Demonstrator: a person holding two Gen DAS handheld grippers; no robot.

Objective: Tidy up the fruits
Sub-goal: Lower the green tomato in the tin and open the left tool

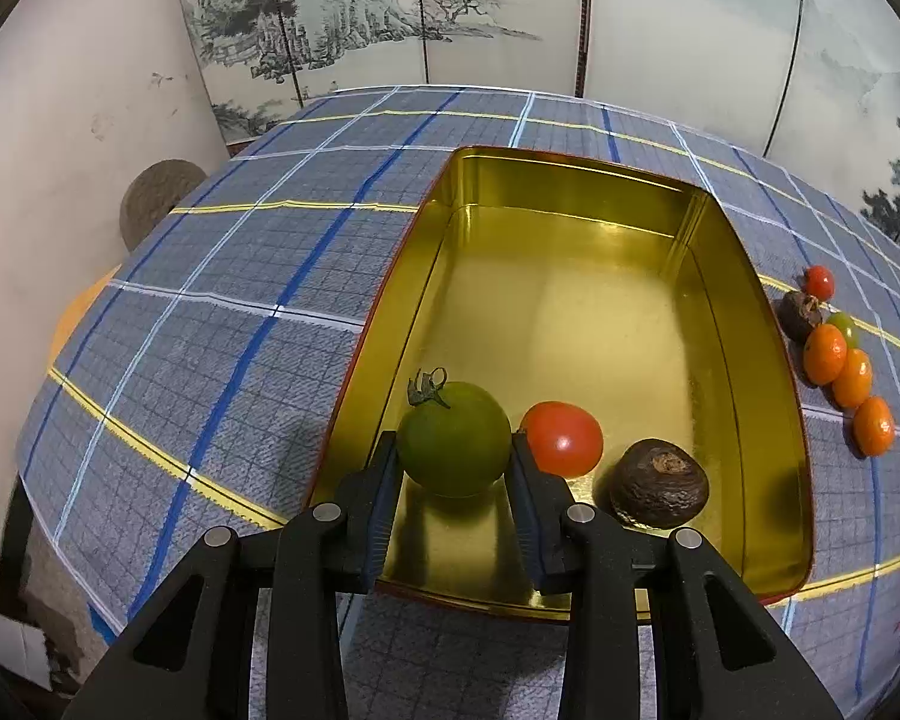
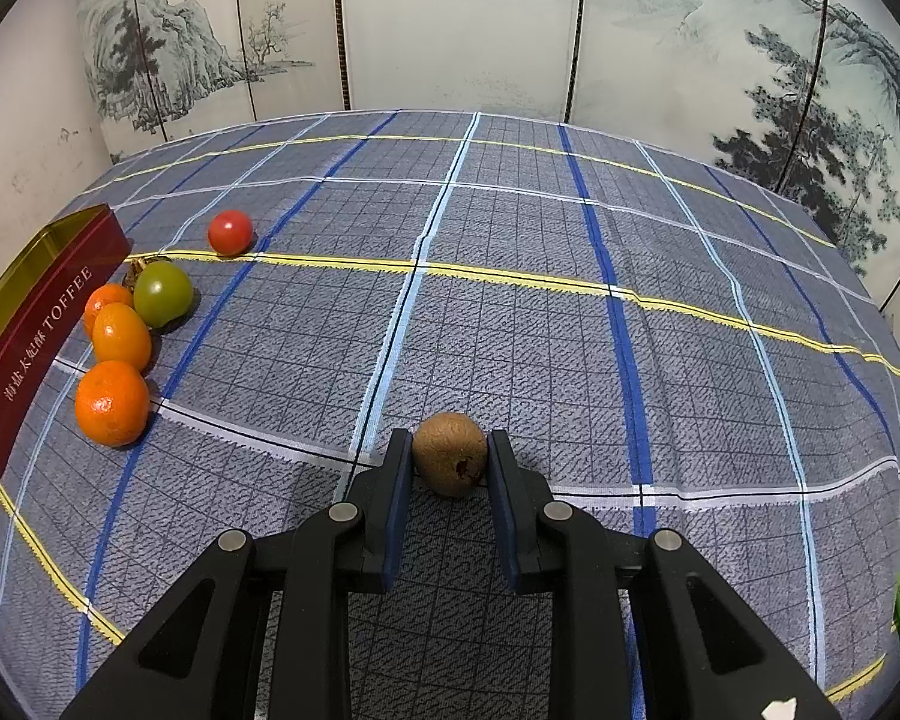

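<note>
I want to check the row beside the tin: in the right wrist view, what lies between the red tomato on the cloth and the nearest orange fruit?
In the right wrist view, a green tomato lies between the red tomato and the nearest orange fruit, together with two more orange fruits.

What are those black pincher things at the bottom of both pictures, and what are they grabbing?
They are two grabbing tools, one in each hand of a person. A small camera on each tool took a picture. The left tool pinches a green tomato inside a golden tin, beside a red tomato and a brown wrinkly fruit. The right tool pinches a small brown fruit on the checked tablecloth. Three oranges, another green tomato and another red tomato wait beside the tin.
</note>
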